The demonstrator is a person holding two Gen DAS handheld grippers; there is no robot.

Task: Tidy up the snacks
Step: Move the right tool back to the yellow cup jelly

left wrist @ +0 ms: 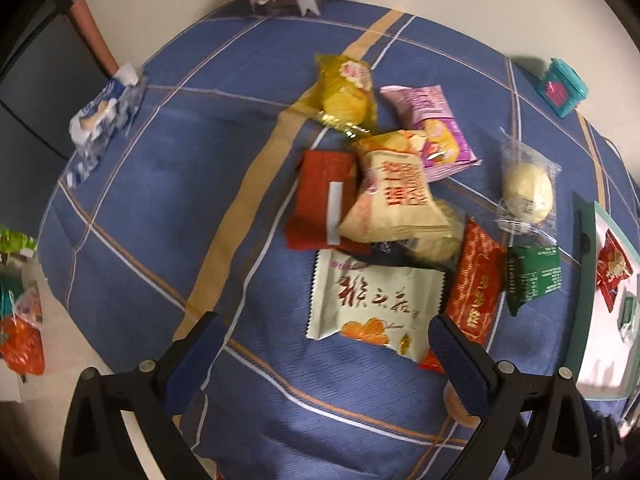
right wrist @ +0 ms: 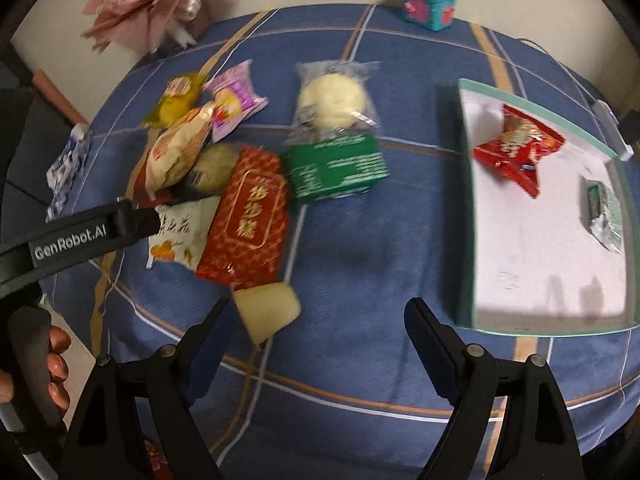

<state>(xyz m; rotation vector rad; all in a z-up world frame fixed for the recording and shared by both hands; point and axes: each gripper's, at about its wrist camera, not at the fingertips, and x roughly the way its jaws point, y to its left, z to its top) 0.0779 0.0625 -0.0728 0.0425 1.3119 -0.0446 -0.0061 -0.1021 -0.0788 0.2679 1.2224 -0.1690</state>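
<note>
A pile of wrapped snacks lies on the blue plaid cloth (left wrist: 160, 184): a white packet with an orange flower (left wrist: 372, 300), a red patterned packet (right wrist: 246, 216), a green packet (right wrist: 336, 168), a clear-wrapped round bun (right wrist: 332, 98), plus yellow (left wrist: 346, 88), pink (left wrist: 432, 128) and cream (left wrist: 394, 196) packets. My left gripper (left wrist: 324, 340) is open just in front of the white packet. My right gripper (right wrist: 316, 320) is open and empty above bare cloth, with a pale wedge snack (right wrist: 268, 310) by its left finger. A white box (right wrist: 468, 216) at the right holds a red packet (right wrist: 520, 148) and a green one (right wrist: 604, 214).
A teal box (right wrist: 428, 2) stands at the far edge. A pink paper bouquet (right wrist: 148, 4) sits at the back left. A blue-white packet (left wrist: 104, 116) lies at the cloth's left edge. More packets (left wrist: 20, 320) lie off the cloth at far left.
</note>
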